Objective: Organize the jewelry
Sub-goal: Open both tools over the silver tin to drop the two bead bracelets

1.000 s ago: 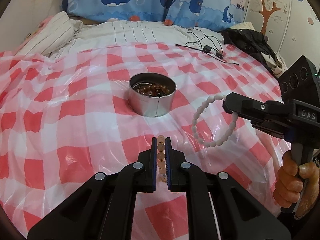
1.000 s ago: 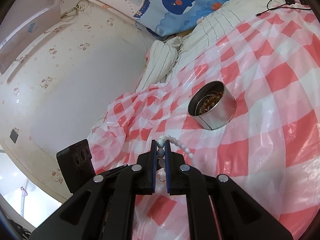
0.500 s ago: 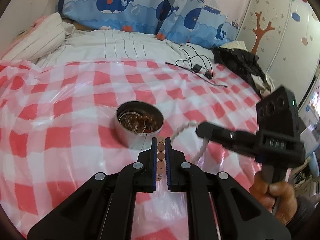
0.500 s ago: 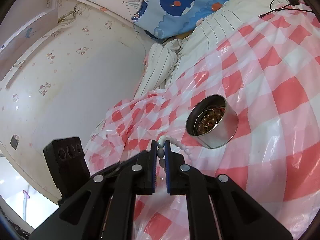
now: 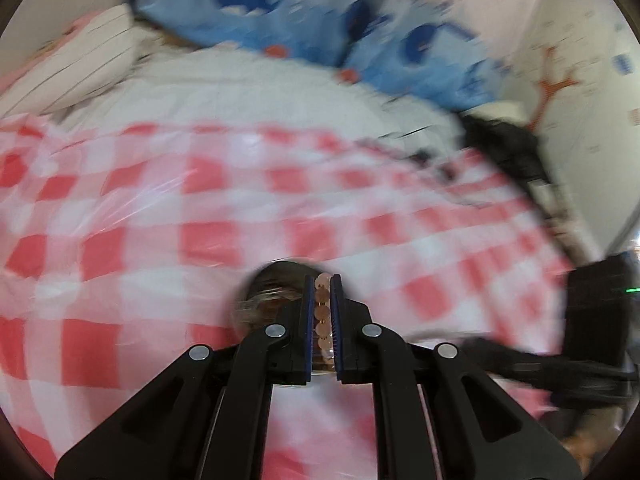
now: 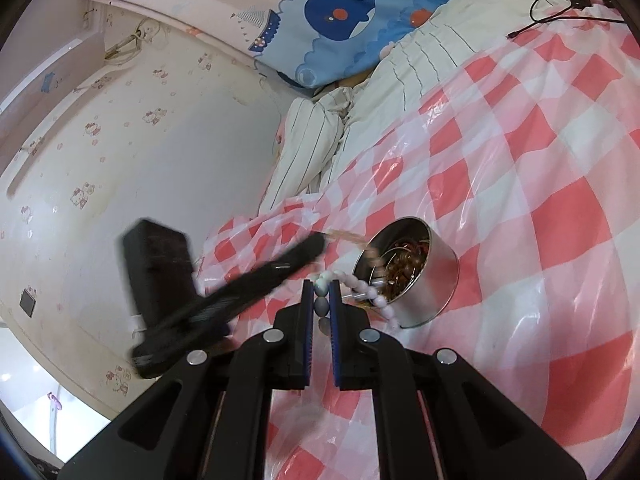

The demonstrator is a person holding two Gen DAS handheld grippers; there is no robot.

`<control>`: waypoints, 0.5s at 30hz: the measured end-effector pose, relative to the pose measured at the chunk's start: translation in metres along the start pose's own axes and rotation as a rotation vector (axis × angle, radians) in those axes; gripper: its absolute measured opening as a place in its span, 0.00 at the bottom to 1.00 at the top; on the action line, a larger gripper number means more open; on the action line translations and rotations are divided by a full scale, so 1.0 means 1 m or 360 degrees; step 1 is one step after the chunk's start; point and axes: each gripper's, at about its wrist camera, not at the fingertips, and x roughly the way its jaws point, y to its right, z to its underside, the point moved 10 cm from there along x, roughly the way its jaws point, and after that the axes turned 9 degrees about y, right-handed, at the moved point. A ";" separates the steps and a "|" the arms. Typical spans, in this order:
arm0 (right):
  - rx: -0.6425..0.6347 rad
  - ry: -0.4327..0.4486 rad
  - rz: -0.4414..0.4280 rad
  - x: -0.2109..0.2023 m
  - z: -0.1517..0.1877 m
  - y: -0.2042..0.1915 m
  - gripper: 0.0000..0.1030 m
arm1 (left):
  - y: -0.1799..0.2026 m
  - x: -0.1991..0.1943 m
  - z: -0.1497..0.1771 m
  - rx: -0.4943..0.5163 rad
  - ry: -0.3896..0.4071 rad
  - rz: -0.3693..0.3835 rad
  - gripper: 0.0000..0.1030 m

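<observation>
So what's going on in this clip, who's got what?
A person holding two handheld grippers is sorting bracelets into a metal tin on a bed covered with a red-checked plastic sheet. The left gripper is clamped on an amber bead bracelet, right over the tin; its view is motion-blurred. The right gripper is clamped on a white bead bracelet, beside the tin. The tin already holds brownish jewelry.

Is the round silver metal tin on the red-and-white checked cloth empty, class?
No: the right wrist view shows the round silver metal tin holding a tangle of amber-brown beaded jewelry.
</observation>
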 end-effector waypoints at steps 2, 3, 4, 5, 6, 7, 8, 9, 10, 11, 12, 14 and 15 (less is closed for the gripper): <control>-0.0001 -0.0008 -0.0008 0.007 -0.003 -0.002 0.08 | -0.017 0.006 0.007 -0.0026 -0.0030 -0.0089 0.08; -0.0002 -0.0010 -0.0016 0.009 -0.004 -0.004 0.08 | -0.021 0.005 0.008 -0.0047 -0.0030 -0.0083 0.10; -0.0002 -0.0011 -0.0031 0.015 -0.007 -0.007 0.08 | -0.026 0.003 0.008 -0.0053 -0.0026 -0.0090 0.16; 0.0000 -0.0011 -0.0045 0.019 -0.010 -0.010 0.08 | -0.029 -0.001 0.005 -0.0051 -0.0004 -0.0101 0.22; 0.0009 -0.0008 -0.0072 0.025 -0.014 -0.014 0.08 | -0.032 -0.004 0.003 -0.0060 0.0016 -0.0098 0.24; 0.0020 -0.0003 -0.0098 0.030 -0.017 -0.017 0.08 | -0.036 -0.009 0.000 -0.0088 0.0038 -0.0096 0.29; 0.0038 0.0000 -0.0134 0.035 -0.019 -0.020 0.08 | -0.040 -0.012 -0.001 -0.0106 0.0050 -0.0106 0.33; 0.0042 -0.0006 -0.0134 0.042 -0.021 -0.020 0.08 | -0.045 -0.015 -0.002 -0.0126 0.0061 -0.0120 0.35; 0.0024 -0.0018 -0.0090 0.048 -0.020 -0.017 0.08 | -0.049 -0.016 -0.002 -0.0136 0.0066 -0.0127 0.39; -0.0028 -0.0041 0.0057 0.057 -0.018 -0.004 0.09 | -0.053 -0.018 -0.002 -0.0156 0.0073 -0.0142 0.43; -0.0076 -0.0057 0.0231 0.062 -0.016 0.013 0.10 | -0.057 -0.019 0.000 -0.0167 0.0075 -0.0165 0.44; -0.0120 -0.0070 0.0434 0.061 -0.010 0.036 0.14 | -0.057 -0.023 0.007 -0.0136 0.0067 -0.0200 0.47; -0.0121 -0.0069 0.0481 0.059 -0.009 0.043 0.14 | -0.056 -0.024 0.011 -0.0103 0.0060 -0.0222 0.48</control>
